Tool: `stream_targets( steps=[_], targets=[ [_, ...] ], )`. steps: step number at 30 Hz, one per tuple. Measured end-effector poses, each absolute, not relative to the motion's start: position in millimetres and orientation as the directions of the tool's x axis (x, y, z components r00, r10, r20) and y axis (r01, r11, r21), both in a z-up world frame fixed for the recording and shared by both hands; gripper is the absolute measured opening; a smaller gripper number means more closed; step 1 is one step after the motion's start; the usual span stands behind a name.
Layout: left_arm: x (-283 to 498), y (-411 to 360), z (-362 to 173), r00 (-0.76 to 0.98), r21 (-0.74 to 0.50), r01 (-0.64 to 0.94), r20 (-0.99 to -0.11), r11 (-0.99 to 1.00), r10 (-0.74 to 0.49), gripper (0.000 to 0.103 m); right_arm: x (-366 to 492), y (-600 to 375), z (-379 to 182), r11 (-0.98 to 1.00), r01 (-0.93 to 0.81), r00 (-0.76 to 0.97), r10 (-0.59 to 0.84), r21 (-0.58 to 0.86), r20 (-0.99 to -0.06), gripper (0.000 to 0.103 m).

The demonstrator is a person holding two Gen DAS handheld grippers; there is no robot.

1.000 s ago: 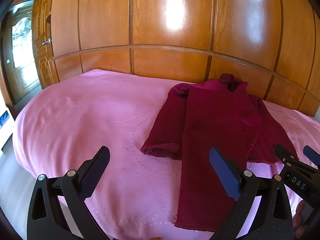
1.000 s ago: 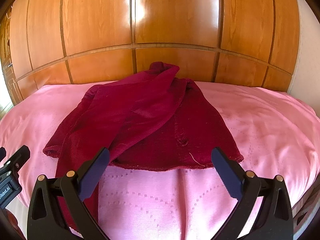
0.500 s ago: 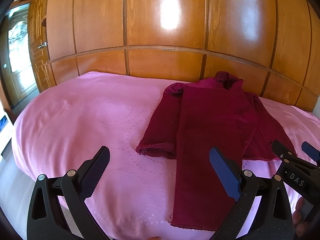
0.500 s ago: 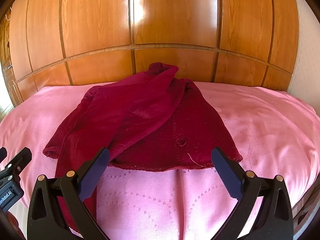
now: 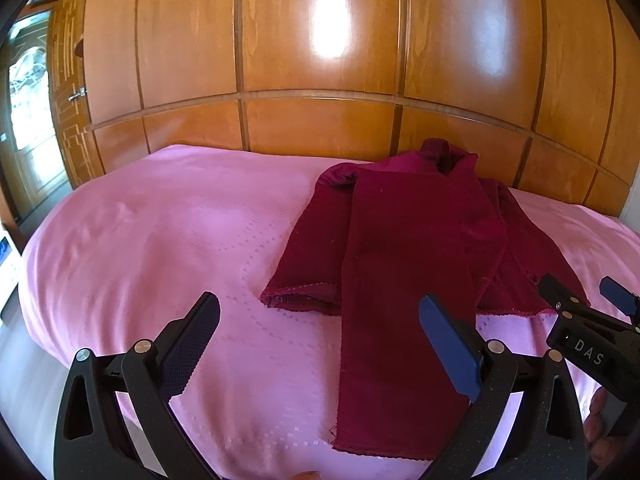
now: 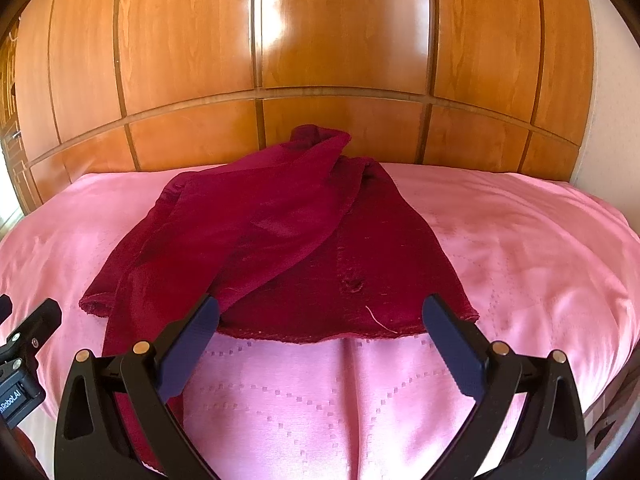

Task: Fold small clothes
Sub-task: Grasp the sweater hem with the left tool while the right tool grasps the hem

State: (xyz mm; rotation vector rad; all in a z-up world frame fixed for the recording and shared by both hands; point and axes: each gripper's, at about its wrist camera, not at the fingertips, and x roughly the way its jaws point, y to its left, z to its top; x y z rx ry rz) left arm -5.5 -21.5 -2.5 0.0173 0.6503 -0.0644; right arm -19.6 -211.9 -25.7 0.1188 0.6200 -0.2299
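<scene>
A dark red garment (image 5: 408, 248) lies on the pink bed cover (image 5: 160, 240), collar toward the wooden wall. One long panel is folded over its middle and reaches the bed's near edge. It also shows in the right wrist view (image 6: 280, 248), with the hem nearest me. My left gripper (image 5: 320, 332) is open and empty, above the cover in front of the garment's left sleeve. My right gripper (image 6: 320, 332) is open and empty, just in front of the hem. The right gripper also shows at the right edge of the left wrist view (image 5: 588, 320).
A panelled wooden wall (image 6: 320, 60) rises right behind the bed. A door with glass (image 5: 28, 120) stands at the far left. The bed's near edge drops off below both grippers. Pink cover (image 6: 520, 248) stretches right of the garment.
Both grippers have drifted slightly, so the garment sits a little lower and nearer in view. The garment has not moved and both jaws stay open.
</scene>
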Motion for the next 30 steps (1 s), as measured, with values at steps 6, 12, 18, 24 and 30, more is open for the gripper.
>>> stream_targets(
  steps=[6,12,18,24,30],
  targets=[
    [-3.5,-35.6,-9.0,0.774,0.012,0.142,-0.624,0.990,-0.103,0.099,-16.8,-220.8,-29.7,0.963,0.267,0.778,-0.188,0.044,-0.600,0.101],
    [-4.1,-59.9,-23.3,0.709,0.017,0.307,-0.671,0.951,-0.217,0.099,-15.6,-236.3,-36.3,0.954,0.297,0.761,-0.207,0.046,-0.615,0.101],
    [-7.1,-93.7,-55.0,0.596,0.037,0.476,-0.748,0.879,-0.292,0.082,-15.4,-251.6,-37.1,0.940,0.336,0.746,-0.228,0.057,-0.626,0.101],
    [-11.2,-106.5,-80.0,0.560,0.094,0.537,-0.783,0.838,-0.271,0.069,-11.2,-256.4,-40.7,0.942,0.330,0.737,-0.212,0.068,-0.642,0.101],
    [-4.2,-73.1,-63.5,0.541,-0.074,0.497,-0.753,0.865,-0.375,0.007,-7.6,-252.8,-44.0,0.954,0.283,0.742,-0.150,0.102,-0.653,0.101]
  ],
)
